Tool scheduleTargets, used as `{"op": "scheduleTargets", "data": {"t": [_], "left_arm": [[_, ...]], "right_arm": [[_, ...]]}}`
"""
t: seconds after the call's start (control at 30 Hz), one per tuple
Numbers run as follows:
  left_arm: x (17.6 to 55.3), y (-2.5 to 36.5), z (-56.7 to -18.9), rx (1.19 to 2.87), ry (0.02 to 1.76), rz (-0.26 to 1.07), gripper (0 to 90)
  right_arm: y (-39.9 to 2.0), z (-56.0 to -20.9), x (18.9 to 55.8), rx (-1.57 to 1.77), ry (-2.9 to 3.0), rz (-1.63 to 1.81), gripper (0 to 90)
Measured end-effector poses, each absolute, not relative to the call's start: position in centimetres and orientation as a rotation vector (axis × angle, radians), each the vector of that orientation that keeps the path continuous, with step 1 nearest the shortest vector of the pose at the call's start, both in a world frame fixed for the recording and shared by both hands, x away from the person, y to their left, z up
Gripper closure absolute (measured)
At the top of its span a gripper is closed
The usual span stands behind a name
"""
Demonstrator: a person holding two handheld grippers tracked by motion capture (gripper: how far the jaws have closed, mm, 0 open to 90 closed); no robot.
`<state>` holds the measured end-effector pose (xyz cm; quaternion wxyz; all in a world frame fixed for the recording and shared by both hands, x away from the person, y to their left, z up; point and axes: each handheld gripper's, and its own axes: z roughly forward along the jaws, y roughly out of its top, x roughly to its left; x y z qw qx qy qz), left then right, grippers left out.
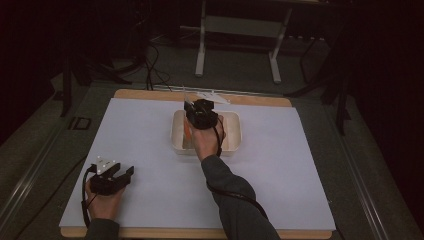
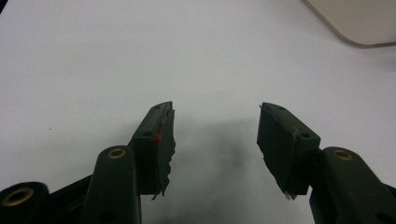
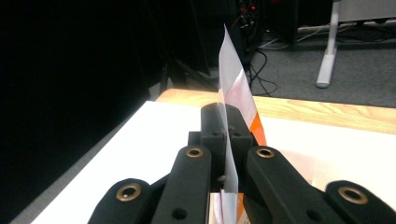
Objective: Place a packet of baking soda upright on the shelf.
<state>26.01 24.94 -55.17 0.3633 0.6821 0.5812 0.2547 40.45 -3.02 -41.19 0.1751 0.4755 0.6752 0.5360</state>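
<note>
My right gripper hovers over a cream tray at the middle back of the white sheet. Its jaws are shut on a thin clear plastic packet with an orange part, which stands on edge between the pads and sticks out past the tips. From above, the packet reaches toward the table's far edge. My left gripper rests on the sheet at the front left, open, and its fingertips have nothing but bare white sheet between them. A corner of the tray lies ahead to its right.
A white sheet covers most of the wooden table. Beyond the far edge lie dark floor, cables and a white stand's legs.
</note>
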Motion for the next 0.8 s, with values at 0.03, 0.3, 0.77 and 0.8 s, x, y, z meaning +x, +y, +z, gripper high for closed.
{"op": "scheduleTargets", "data": {"t": [0.03,0.3,0.77,0.8], "left_arm": [[26.0,24.9,-55.2,1.756,1.496,0.656,46.1],[26.0,25.0,-55.2,1.756,1.498,0.654,46.1],[26.0,25.0,-55.2,1.752,1.499,0.655,46.0],[26.0,25.0,-55.2,1.752,1.499,0.655,46.0]], "right_arm": [[-3.0,-41.2,40.4,1.349,1.911,1.509,89.8],[-3.0,-41.0,41.4,1.383,1.986,1.412,74.7],[-3.5,-40.1,41.1,1.305,2.165,1.274,29.1],[-3.6,-40.0,41.0,1.298,2.179,1.257,28.4]]}}
